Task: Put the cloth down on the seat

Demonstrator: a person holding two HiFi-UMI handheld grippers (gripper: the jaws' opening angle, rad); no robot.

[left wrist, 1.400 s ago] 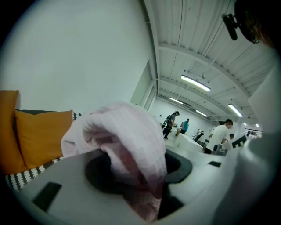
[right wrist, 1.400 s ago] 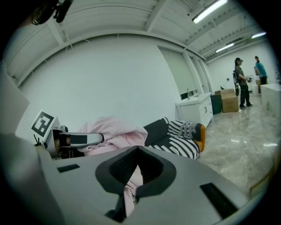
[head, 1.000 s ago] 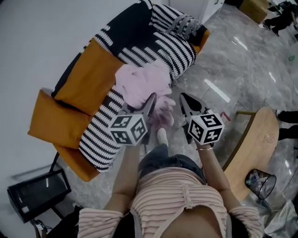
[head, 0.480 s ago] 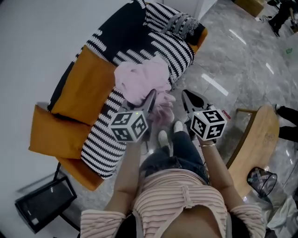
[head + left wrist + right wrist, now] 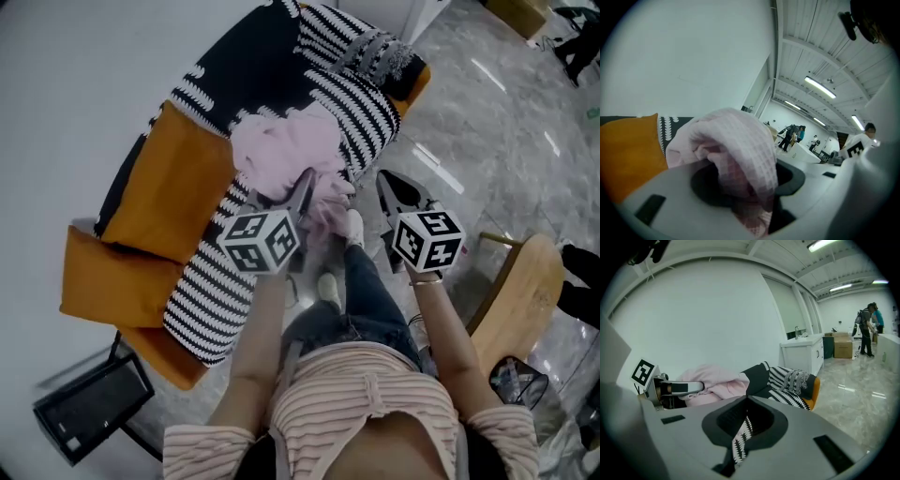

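A pink waffle-weave cloth point(image 5: 281, 150) hangs bunched over the black-and-white striped sofa seat point(image 5: 366, 112). My left gripper point(image 5: 305, 186) is shut on its near edge; in the left gripper view the cloth point(image 5: 736, 145) fills the gap between the jaws and drapes over them. My right gripper point(image 5: 392, 187) is beside it to the right, open and holding nothing. In the right gripper view only the striped seat shows through the gap of the right gripper point(image 5: 740, 427). The cloth point(image 5: 712, 380) and the left gripper point(image 5: 670, 390) lie to its left there.
Orange cushions point(image 5: 164, 187) lean on the sofa's left part. A rounded wooden table point(image 5: 525, 291) stands at the right on the marble floor. A black flat box point(image 5: 89, 408) sits at lower left. The person's shoes point(image 5: 328, 286) are near the sofa's front. A white counter point(image 5: 801, 350) stands beyond.
Both grippers have moved forward toward the sofa, the left one carrying the cloth with it. The person has stepped closer, one foot now near the sofa's front edge.
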